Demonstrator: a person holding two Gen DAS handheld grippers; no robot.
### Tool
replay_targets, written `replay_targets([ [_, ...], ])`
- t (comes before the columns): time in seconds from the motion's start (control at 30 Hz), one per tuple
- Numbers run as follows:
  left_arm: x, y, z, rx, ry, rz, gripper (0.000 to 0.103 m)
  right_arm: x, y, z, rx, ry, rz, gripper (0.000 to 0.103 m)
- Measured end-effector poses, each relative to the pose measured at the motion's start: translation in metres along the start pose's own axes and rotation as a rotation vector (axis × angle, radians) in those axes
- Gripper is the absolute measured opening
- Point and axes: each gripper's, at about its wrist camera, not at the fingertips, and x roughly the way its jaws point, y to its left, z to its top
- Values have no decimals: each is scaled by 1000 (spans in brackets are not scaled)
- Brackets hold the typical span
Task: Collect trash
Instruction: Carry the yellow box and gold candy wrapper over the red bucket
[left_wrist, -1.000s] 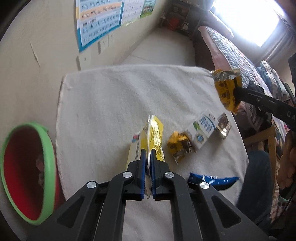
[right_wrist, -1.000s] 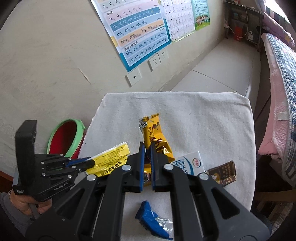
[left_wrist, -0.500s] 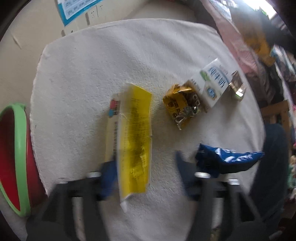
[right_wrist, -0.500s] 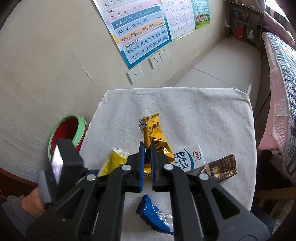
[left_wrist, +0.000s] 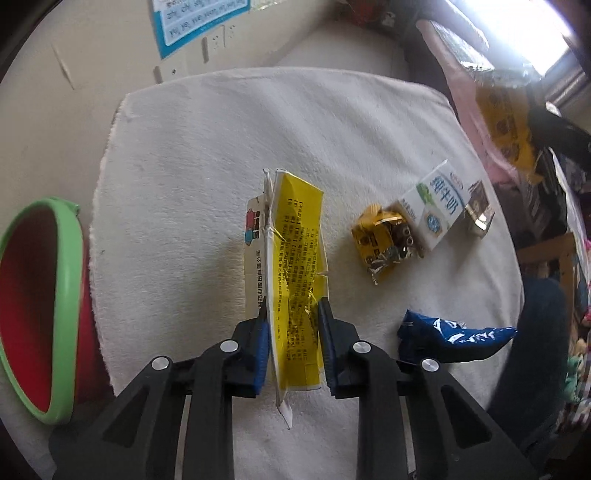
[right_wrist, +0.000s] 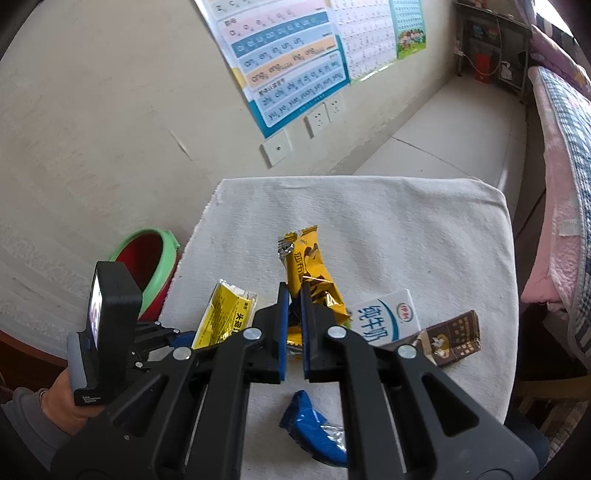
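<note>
My left gripper stands partly open around the near end of a flattened yellow and white carton that lies on the white cloth. The carton also shows in the right wrist view. My right gripper is shut on a yellow snack wrapper and holds it above the table; the wrapper shows blurred at the far right of the left wrist view. A red bin with a green rim stands off the table's left edge, also visible in the right wrist view.
On the white cloth-covered table lie a crumpled yellow wrapper, a white milk carton, a brown packet and a blue wrapper. A wall with posters is behind; a bed is to the right.
My left gripper has opened from shut on the yellow carton, which now lies flat on the cloth between the fingers. My right gripper keeps hold of its wrapper, nearly still.
</note>
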Motion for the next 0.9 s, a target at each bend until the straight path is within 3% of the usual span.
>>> replay_targets([
  [0.67, -126, 55, 10, -149, -282, 23, 22, -22, 70, 19, -107, -59, 64, 6],
  [0.9, -151, 90, -2, -213, -329, 69, 22, -15, 110, 31, -159, -61, 115, 7],
])
